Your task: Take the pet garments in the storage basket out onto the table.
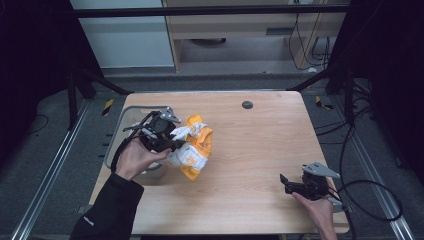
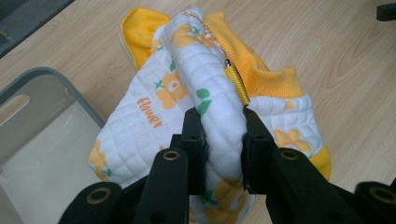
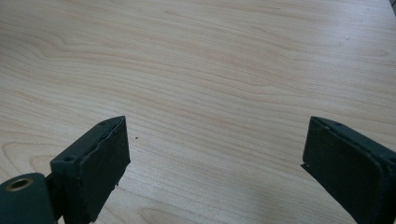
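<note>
Quilted white garment (image 2: 187, 107) with orange flower print and yellow-orange trim lies bunched on the left part of the wooden worktop (image 1: 260, 150), its left edge just beside a grey plastic bin (image 1: 119, 131) that stands at the worktop's left edge. Nearest the person, at the lower right of the high view, the right hand-held gripper (image 1: 285, 181) rests low over bare wood, held by a hand, its jaws spread wide with nothing between them; the right gripper view shows the two black pads (image 3: 100, 163) far apart over plain wood grain. Farther in and to the left, a hand in a dark sleeve (image 1: 112, 210) holds the left hand-held gripper (image 1: 176, 145), whose jaws are clamped on a raised fold of the garment; in the left gripper view the quilted cloth is pinched between the two pads, a metal zip pull (image 2: 228, 63) showing just above them. Toward the far edge of the worktop sits a small dark round disc (image 1: 247, 104).
</note>
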`<control>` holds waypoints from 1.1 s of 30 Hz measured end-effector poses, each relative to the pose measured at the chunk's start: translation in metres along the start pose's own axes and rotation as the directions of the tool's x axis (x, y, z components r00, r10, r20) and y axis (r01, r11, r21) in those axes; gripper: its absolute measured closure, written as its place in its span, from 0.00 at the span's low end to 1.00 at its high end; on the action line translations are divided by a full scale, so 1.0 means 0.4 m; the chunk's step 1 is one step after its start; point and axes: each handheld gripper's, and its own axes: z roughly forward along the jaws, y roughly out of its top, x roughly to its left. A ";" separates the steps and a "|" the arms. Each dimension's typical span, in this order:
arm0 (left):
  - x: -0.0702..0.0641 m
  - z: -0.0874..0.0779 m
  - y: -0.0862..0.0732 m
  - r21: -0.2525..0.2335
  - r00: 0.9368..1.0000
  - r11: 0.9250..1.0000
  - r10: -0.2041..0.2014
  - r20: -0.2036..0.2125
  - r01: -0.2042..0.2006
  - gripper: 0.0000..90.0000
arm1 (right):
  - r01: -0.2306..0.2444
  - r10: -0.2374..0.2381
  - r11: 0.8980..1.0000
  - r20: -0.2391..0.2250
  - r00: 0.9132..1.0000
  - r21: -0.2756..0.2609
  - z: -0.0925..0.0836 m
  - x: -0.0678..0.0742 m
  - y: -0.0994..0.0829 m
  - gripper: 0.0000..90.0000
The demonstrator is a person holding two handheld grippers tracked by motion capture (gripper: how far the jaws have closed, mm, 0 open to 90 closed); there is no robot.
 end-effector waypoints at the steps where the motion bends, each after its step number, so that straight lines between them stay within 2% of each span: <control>1: -0.002 0.002 0.002 0.004 1.000 1.000 0.005 0.004 -0.005 0.83 | -0.008 0.008 1.000 -0.004 1.000 0.004 -0.001 0.001 0.001 0.08; 20: -0.041 0.063 0.035 0.025 0.997 0.998 0.053 0.061 -0.054 0.83 | -0.004 0.004 1.000 0.001 1.000 -0.005 -0.001 0.000 0.000 0.08; 28: -0.059 0.096 0.048 0.046 0.995 0.996 0.071 0.066 -0.074 0.83 | -0.003 0.003 1.000 0.004 1.000 -0.012 -0.002 -0.001 0.001 0.08; 33: -0.070 0.118 0.051 0.042 0.993 0.995 0.085 0.079 -0.088 0.83 | -0.002 0.002 1.000 0.003 1.000 -0.015 -0.004 -0.002 0.001 0.08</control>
